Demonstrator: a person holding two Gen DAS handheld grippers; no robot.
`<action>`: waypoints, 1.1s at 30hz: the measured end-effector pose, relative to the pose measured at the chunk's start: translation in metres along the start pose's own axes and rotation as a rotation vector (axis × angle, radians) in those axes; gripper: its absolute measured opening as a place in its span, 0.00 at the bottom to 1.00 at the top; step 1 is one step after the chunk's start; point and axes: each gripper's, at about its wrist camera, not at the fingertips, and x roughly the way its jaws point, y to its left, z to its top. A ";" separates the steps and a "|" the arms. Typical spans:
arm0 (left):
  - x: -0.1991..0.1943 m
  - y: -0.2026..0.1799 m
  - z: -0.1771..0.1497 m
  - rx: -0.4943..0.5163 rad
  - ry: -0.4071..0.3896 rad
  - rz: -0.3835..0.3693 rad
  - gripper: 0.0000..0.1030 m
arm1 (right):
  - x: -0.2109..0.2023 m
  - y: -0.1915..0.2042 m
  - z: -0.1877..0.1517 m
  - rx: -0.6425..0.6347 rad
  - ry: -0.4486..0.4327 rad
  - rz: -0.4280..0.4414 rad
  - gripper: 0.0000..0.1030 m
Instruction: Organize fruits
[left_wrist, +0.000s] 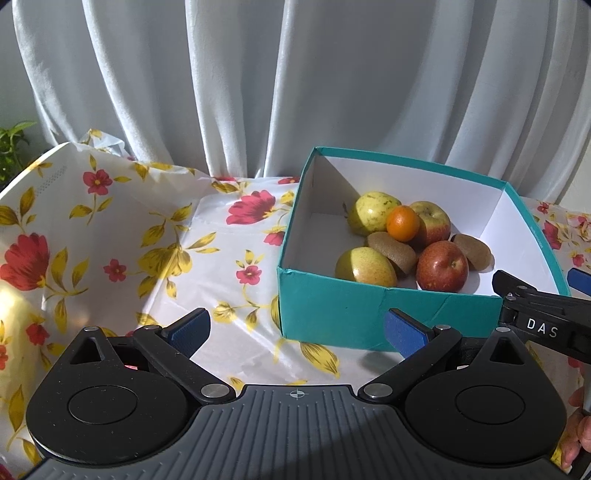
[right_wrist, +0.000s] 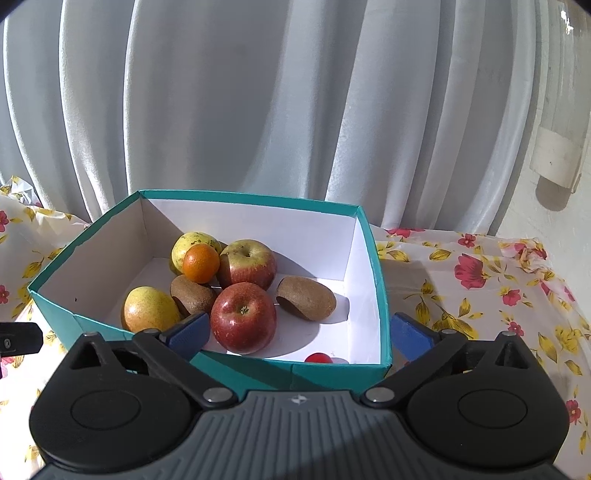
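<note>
A teal box with a white inside stands on the flowered tablecloth. It holds several fruits: a red apple, a second apple, an orange, two yellow-green pears, two kiwis and a small red fruit in the near right corner. My left gripper is open and empty, in front of the box's left corner. My right gripper is open and empty over the box's near wall; it also shows in the left wrist view.
The flowered tablecloth covers the table and rises in a fold at the left. A white curtain hangs close behind the box. A green plant is at the far left. A white wall fitting is at the right.
</note>
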 end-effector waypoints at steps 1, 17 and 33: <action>0.000 -0.001 0.000 0.005 0.001 0.000 1.00 | 0.000 0.000 0.000 -0.001 0.003 0.000 1.00; 0.005 -0.022 0.010 0.094 0.021 -0.017 1.00 | 0.004 0.000 0.009 0.050 0.112 -0.010 1.00; 0.014 -0.046 0.017 0.209 0.069 0.043 1.00 | -0.002 -0.011 0.013 0.087 0.405 -0.018 1.00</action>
